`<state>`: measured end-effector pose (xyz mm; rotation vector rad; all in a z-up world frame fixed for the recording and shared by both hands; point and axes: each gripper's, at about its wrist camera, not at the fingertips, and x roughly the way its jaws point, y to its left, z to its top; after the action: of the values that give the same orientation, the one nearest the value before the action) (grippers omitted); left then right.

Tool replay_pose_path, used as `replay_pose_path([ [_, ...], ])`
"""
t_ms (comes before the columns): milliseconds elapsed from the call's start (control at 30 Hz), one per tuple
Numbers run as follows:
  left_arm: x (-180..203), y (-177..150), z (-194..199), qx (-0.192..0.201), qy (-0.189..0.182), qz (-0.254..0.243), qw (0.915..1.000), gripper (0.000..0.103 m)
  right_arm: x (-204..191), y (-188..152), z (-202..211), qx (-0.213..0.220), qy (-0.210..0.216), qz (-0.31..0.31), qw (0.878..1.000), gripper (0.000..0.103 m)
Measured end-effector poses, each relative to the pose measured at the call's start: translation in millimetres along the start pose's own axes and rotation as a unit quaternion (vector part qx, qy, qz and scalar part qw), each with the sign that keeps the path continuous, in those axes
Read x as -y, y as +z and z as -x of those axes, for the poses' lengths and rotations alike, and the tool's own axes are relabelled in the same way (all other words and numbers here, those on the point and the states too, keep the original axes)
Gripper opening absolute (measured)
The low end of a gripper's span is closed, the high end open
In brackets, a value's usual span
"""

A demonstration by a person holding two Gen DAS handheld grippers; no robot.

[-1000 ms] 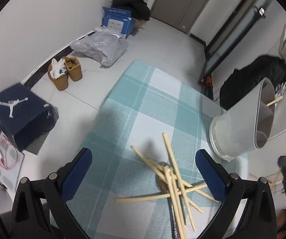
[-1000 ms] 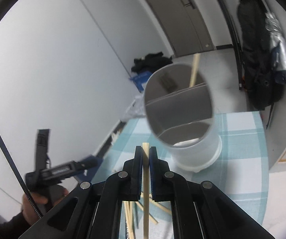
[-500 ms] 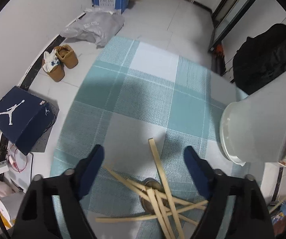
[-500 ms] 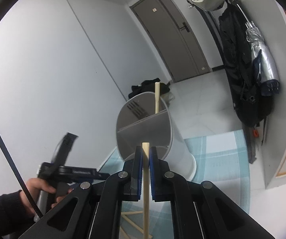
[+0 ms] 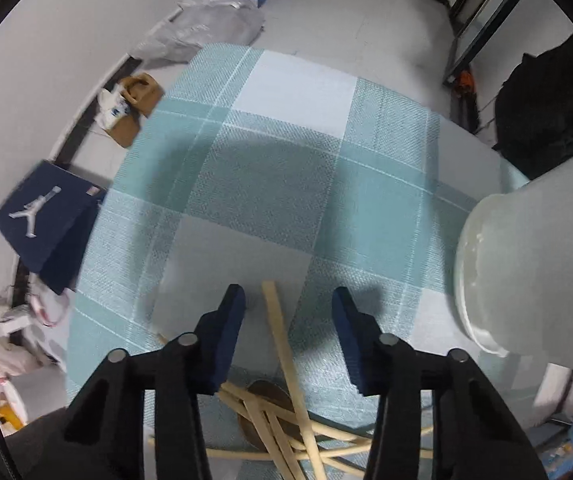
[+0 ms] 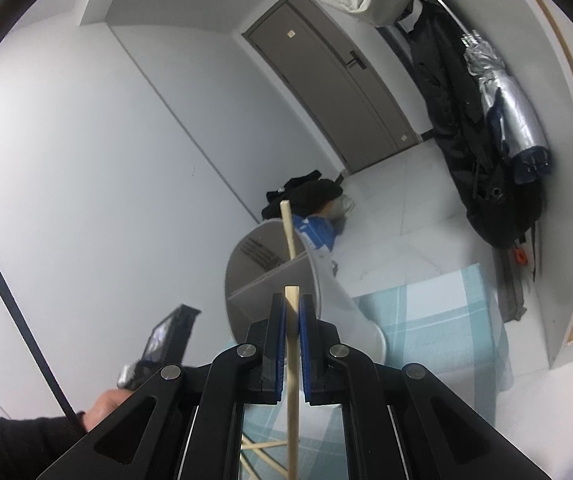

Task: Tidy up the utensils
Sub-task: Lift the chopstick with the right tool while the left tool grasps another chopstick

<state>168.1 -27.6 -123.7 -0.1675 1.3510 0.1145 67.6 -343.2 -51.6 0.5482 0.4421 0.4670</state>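
The white utensil holder (image 5: 534,276) at 3 o'clock in the left wrist view runs off the frame, so its mouth and contents go unseen. The pile of chopsticks (image 5: 286,432) at 6 o'clock is partly covered by the left gripper (image 5: 288,340) and cut by the bottom edge; a round brown thing (image 5: 262,404) beneath them cannot be identified. The dark blue box (image 5: 42,216) at 9 o'clock is motion-blurred. In the right wrist view, the held chopstick (image 6: 292,380) leaves the frame at 6 o'clock, the holder's base sits behind the right gripper (image 6: 292,344), and the hand (image 6: 104,412) at 8 o'clock is half hidden.
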Motion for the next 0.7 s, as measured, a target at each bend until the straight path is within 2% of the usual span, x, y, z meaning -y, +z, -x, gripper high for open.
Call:
replay_pose_path([
  [167,-4.1,1.1,0.2,0.014,0.004,0.018,0.9997,0.004,7.1,3.7,3.4,0.008,-0.001,-0.015,1.0,0.006],
  [333,-7.0,3.1,1.9,0.021,-0.009,0.04,0.9989,0.003,11.6,5.7,6.3,0.011,0.0,-0.022,1.0,0.006],
  [400,-3.0,4.5,9.8,0.045,-0.017,0.032,0.9983,0.003,12.5,4.8,5.7,0.009,-0.003,-0.023,1.0,0.006],
  [500,-2.3,0.9,35.0,0.103,-0.043,0.018,0.9936,0.003,11.9,1.7,0.5,-0.002,-0.009,-0.022,1.0,0.006],
  [567,-2.2,-7.1,56.9,0.143,-0.074,0.012,0.9868,0.003,9.0,0.7,-1.5,-0.004,-0.013,-0.015,1.0,0.006],
  [700,1.0,-27.9,86.1,0.198,-0.107,-0.009,0.9743,0.003,0.4,-1.5,-1.8,0.003,-0.016,0.002,1.0,0.006],
])
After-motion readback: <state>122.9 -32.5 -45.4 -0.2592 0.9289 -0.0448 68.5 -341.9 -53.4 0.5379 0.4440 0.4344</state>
